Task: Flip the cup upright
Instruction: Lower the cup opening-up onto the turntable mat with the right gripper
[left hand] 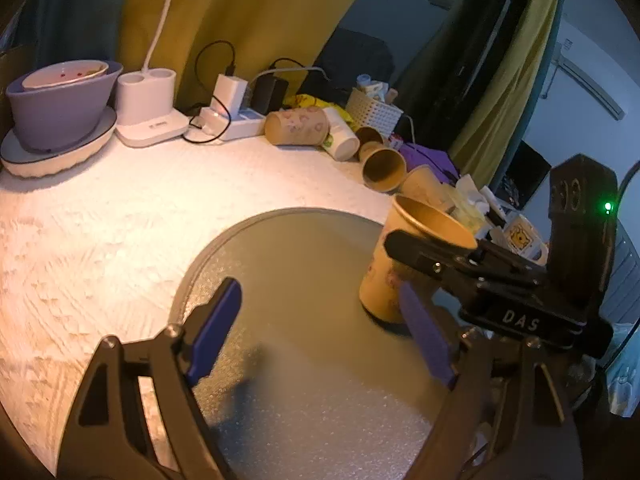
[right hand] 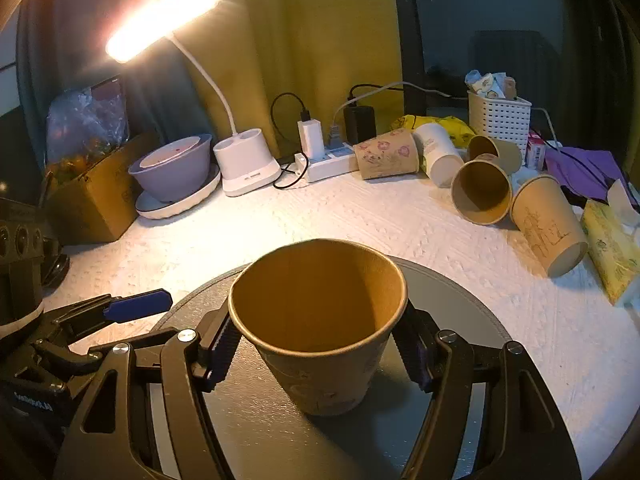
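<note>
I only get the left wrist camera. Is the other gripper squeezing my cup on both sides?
Observer: Yes. In the right wrist view the right gripper has its jaws on both sides of the cup, just under the rim.
Child: Is anything inside it?
Observer: No, it looks empty as far down as I can see.
Child: Where does the light come from?
Observer: From the lit lamp head, high at the back left.
</note>
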A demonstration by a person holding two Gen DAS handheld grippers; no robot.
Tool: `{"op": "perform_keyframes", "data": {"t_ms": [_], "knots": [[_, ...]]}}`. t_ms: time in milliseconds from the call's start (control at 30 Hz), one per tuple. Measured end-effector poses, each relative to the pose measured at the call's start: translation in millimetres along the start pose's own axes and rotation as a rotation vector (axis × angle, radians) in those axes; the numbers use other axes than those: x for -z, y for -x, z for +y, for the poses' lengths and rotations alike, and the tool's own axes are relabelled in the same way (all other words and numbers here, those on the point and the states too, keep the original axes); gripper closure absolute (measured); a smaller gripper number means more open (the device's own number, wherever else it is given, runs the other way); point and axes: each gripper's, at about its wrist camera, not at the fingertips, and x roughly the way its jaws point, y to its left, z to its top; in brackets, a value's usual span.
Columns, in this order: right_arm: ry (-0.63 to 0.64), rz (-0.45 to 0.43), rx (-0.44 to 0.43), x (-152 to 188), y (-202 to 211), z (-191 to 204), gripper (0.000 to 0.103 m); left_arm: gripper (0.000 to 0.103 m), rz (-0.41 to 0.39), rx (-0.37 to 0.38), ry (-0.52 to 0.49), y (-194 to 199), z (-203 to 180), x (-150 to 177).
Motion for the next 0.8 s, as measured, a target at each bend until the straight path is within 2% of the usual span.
{"op": "perform_keyframes", "data": {"t_ms": [567,800], "knots": [[-0.002,0.037,0.025,5.7,3.5,-1.0,0.031,0.020,0.019,-0.001,-0.024,-5.4,-2.2,0.4],[-0.007,0.061,0.027,7.4,8.2,0.2,0.031,0.020,0.007,-0.017,-0.065,-4.2,-9.0,2.2]]}}
